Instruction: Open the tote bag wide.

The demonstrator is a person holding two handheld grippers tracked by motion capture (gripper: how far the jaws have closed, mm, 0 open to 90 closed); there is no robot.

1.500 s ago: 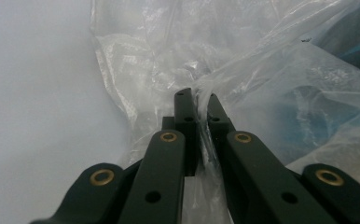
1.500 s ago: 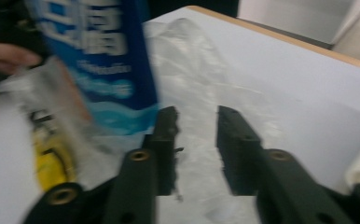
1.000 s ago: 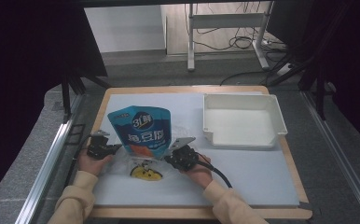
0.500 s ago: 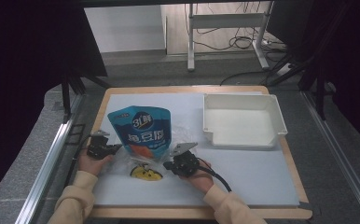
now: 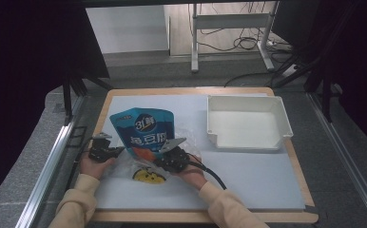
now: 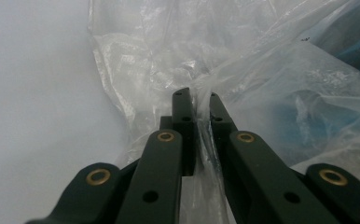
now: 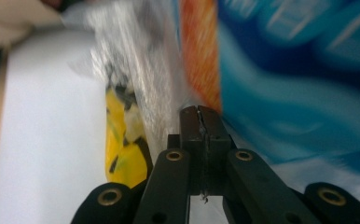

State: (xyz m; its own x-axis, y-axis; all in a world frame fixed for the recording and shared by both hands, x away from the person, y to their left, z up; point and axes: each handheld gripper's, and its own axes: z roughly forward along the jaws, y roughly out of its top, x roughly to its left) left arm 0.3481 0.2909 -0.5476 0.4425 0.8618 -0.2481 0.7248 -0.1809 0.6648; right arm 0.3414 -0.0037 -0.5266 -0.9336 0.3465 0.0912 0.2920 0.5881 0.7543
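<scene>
Both grippers are on the clear plastic bag (image 5: 143, 164) at the near left of the bench (image 5: 248, 180). The left gripper (image 6: 197, 100) has its jaws pinched on a fold of the film, and the right gripper (image 7: 200, 116) is clamped tight on the opposite edge. The blue pouch (image 5: 143, 130) stands tilted at the bag's far side, seemingly partly in. Bagging looks underway, not finished; the white tray (image 5: 248, 137) on the right sits empty.

The blue pouch (image 7: 299, 88) is blurred and cut off by the right gripper view's top and right edges. Its lower part hides behind the clear plastic bag (image 5: 141, 164).
</scene>
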